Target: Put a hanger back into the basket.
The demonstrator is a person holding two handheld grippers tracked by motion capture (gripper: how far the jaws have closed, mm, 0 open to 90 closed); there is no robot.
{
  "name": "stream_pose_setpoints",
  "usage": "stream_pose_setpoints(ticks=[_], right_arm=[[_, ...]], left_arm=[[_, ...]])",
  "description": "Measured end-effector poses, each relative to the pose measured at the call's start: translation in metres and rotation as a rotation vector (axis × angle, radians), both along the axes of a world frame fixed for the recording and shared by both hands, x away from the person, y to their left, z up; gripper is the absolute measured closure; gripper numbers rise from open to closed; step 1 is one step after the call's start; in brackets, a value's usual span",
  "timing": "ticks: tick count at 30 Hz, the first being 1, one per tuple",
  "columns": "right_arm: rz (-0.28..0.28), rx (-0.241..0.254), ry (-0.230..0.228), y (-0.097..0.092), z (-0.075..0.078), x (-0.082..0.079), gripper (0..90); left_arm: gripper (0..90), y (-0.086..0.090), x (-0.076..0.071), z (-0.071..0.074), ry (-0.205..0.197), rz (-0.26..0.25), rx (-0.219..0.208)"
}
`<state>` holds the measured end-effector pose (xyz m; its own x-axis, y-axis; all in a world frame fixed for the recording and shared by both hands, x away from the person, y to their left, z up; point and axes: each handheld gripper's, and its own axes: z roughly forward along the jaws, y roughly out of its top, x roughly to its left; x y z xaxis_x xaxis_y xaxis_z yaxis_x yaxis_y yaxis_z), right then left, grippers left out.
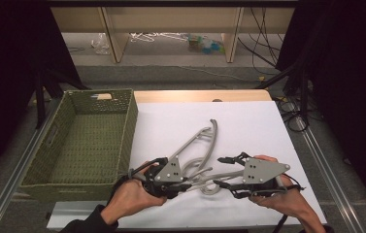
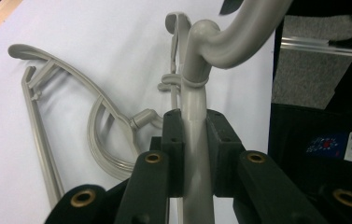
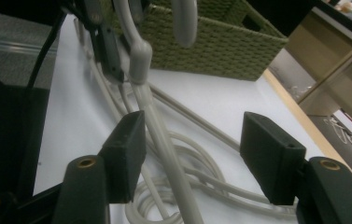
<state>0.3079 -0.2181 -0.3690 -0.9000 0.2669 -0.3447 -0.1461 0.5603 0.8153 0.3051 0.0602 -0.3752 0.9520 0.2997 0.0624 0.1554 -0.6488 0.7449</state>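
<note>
Several grey plastic hangers [image 1: 204, 138] lie tangled on the white sheet [image 1: 253, 126]. My left gripper [image 1: 184, 185] is near the front edge and points right; its pads are shut on the neck of one grey hanger [image 2: 197, 88], whose hook curves up and to the right. In the left gripper view the jaws [image 2: 194, 128] clamp that neck from both sides, and a second hanger [image 2: 71, 88] lies flat on the sheet behind. My right gripper [image 1: 219, 172] points left at the same tangle. Its jaws [image 3: 197, 144] stand open, with a hanger rod [image 3: 162, 135] running between them close to the left pad.
A green woven basket [image 1: 133, 121] stands at the left of the table, with nothing in it; its wall [image 3: 211, 42] rises behind the hangers in the right gripper view. A bare wooden strip [image 1: 200, 95] edges the table's far side. Shelving and cables lie beyond.
</note>
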Motion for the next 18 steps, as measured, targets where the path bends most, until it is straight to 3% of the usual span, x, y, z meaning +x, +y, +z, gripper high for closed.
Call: stream_pose_setpoints(ticks=[4, 5, 8, 9, 11, 12, 14, 18], right_arm=[[-0.025, 0.011, 0.018, -0.002, -0.002, -0.003, 39.0], [-0.035, -0.006, 0.030, -0.004, -0.004, -0.004, 39.0], [-0.058, -0.008, 0.043, -0.007, -0.007, -0.005, 38.7], [-0.066, -0.005, 0.037, -0.008, -0.008, -0.004, 38.7], [-0.080, 0.003, 0.051, -0.012, -0.010, -0.005, 38.8], [-0.081, 0.004, 0.047, -0.013, -0.010, -0.004, 38.9], [-0.093, -0.004, 0.063, -0.014, -0.012, -0.004, 39.1], [-0.090, -0.021, 0.083, -0.017, -0.015, -0.006, 39.8]], left_arm=[[78.9, -0.003, 0.001, -0.004, 0.008, 0.015, 0.011], [78.9, -0.003, 0.001, -0.004, 0.004, 0.001, 0.031], [78.9, -0.007, -0.001, -0.009, 0.023, -0.003, 0.021], [78.9, -0.007, 0.000, -0.009, 0.020, -0.013, 0.036], [79.0, -0.006, 0.001, -0.010, 0.029, -0.012, 0.034], [79.0, -0.007, 0.001, -0.012, 0.041, -0.001, 0.007], [79.0, -0.006, 0.003, -0.011, 0.044, 0.008, -0.001], [79.0, -0.005, 0.008, -0.010, 0.027, 0.028, 0.013]])
